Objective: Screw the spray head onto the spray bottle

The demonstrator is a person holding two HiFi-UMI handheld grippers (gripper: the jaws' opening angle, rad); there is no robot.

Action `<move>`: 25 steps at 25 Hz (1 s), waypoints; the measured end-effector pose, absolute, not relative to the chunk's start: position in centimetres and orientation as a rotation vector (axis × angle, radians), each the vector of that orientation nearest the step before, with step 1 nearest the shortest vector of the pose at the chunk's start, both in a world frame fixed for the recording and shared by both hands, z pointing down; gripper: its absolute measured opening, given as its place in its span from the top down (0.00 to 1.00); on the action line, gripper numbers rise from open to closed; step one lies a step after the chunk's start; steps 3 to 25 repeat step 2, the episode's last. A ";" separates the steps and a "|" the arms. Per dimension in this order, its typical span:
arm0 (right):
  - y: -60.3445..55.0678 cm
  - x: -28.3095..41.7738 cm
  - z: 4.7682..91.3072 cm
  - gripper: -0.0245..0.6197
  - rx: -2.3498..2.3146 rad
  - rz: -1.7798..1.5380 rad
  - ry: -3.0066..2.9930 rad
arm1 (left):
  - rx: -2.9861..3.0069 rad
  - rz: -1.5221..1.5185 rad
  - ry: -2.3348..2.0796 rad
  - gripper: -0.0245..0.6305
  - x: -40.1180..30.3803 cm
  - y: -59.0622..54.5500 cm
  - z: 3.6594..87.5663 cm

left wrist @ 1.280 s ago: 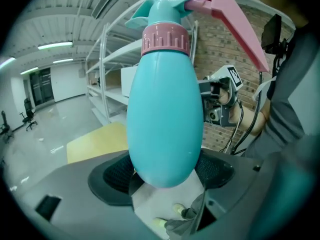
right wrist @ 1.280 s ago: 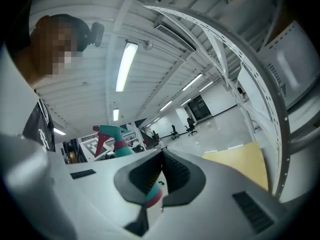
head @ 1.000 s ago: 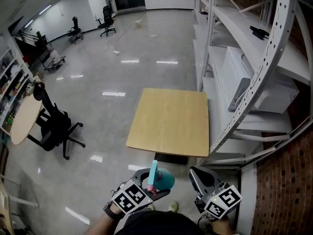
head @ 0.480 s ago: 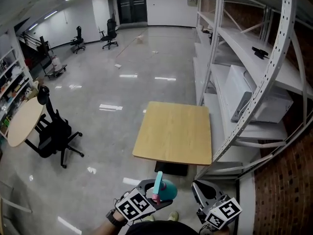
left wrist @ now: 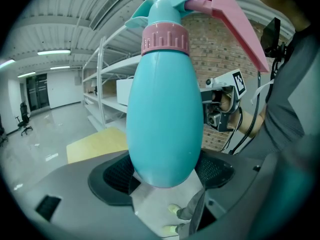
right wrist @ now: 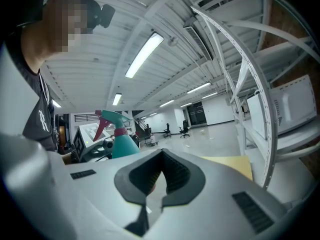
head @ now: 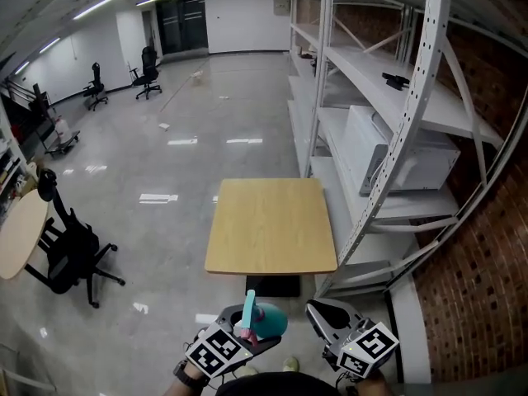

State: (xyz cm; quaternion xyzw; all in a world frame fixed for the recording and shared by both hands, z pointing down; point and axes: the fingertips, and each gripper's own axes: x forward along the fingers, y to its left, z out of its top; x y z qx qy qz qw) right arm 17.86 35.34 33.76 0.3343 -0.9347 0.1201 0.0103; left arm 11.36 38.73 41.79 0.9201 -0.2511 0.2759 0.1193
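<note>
A teal spray bottle (head: 266, 321) with a pink collar (left wrist: 165, 38) carries its spray head (left wrist: 170, 4), whose pink trigger (left wrist: 235, 26) sticks out to the side. My left gripper (head: 239, 337) is shut on the bottle's belly (left wrist: 165, 119), low in the head view and above the floor. My right gripper (head: 328, 320) hangs just to the right, apart from the bottle, jaws shut and empty. In the right gripper view the closed pads (right wrist: 167, 176) hold nothing, and the bottle (right wrist: 122, 143) shows beyond at the left.
A square wooden table (head: 271, 225) stands ahead on the glossy floor. White metal shelving (head: 388, 97) with a white appliance (head: 396, 151) runs along the right beside a brick wall (head: 487, 287). A black office chair (head: 70, 250) and a round table (head: 16, 233) are at the left.
The head view has tilted up and swung, so the table now sits further left and higher. Both grippers keep their places at the bottom, and the left one still holds the bottle.
</note>
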 end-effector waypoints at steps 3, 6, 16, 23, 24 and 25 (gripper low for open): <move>35.6 18.1 33.8 0.96 1.042 0.371 -2.914 | 2.692 0.801 -0.732 0.40 11.7 39.0 41.8; 35.6 18.1 33.8 0.96 1.042 0.371 -2.914 | 2.692 0.801 -0.732 0.40 11.7 39.0 41.8; 35.6 18.1 33.8 0.96 1.042 0.371 -2.914 | 2.692 0.801 -0.732 0.40 11.7 39.0 41.8; 35.6 18.1 33.8 0.96 1.042 0.371 -2.914 | 2.692 0.801 -0.732 0.40 11.7 39.0 41.8; 35.6 18.1 33.8 0.96 1.042 0.371 -2.914 | 2.692 0.801 -0.732 0.40 11.7 39.0 41.8; 35.6 18.1 33.8 0.96 1.042 0.371 -2.914 | 2.692 0.801 -0.732 0.40 11.7 39.0 41.8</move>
